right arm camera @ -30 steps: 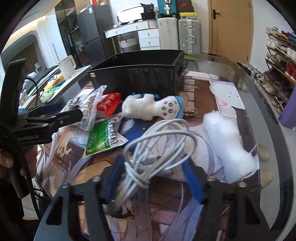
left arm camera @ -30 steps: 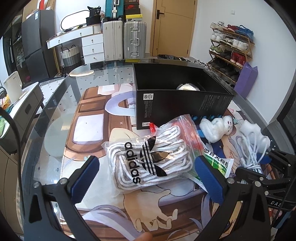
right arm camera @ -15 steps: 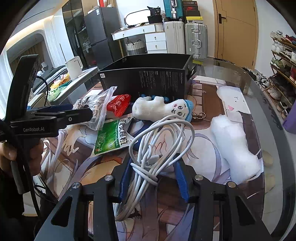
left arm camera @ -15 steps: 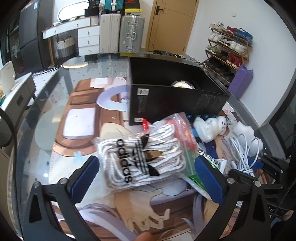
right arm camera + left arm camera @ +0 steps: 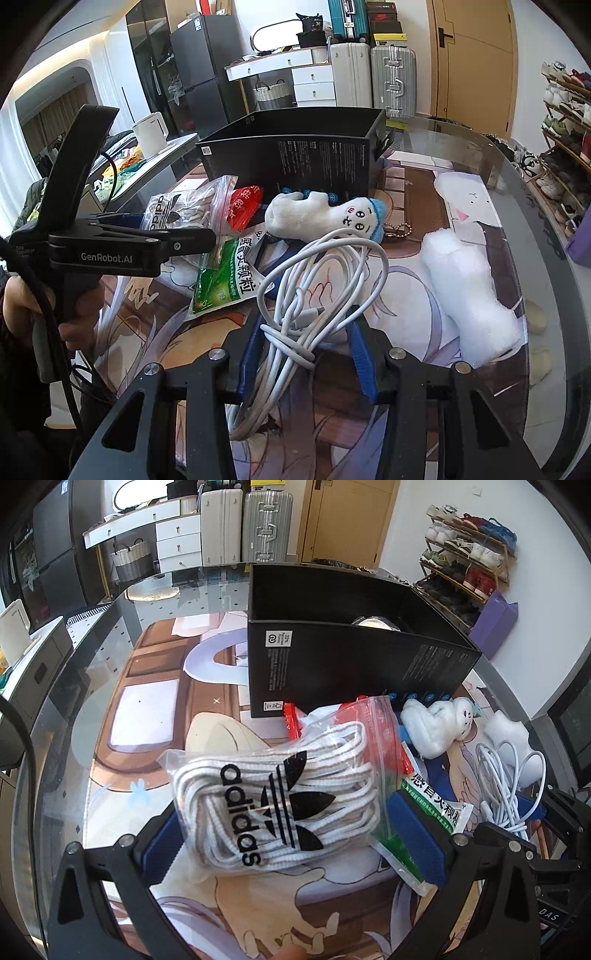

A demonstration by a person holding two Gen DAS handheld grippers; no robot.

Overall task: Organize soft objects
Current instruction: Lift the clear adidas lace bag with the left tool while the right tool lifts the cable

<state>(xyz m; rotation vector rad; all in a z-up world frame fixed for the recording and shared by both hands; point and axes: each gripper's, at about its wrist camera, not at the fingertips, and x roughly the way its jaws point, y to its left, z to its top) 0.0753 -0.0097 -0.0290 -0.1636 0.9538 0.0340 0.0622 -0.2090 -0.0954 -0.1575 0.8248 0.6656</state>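
1. right gripper [image 5: 306, 354]: blue pads clamped on the white cable bundle [image 5: 314, 295], loops rising ahead of it.
2. left gripper [image 5: 291, 834]: jaws wide, straddling the bagged white laces [image 5: 280, 797]; pads appear clear of the bag.
3. green sachet [image 5: 225, 277] lies between the two grippers.
4. white plush [image 5: 325, 218] lies against the black box [image 5: 295, 155].
5. foam roll [image 5: 472, 291] lies right of the cable.

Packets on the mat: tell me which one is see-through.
The zip bag of white Adidas shoelaces, lying between the open left hand-held gripper's fingers. You can see the laces through it; the green sachet and red packet are opaque printed foil.
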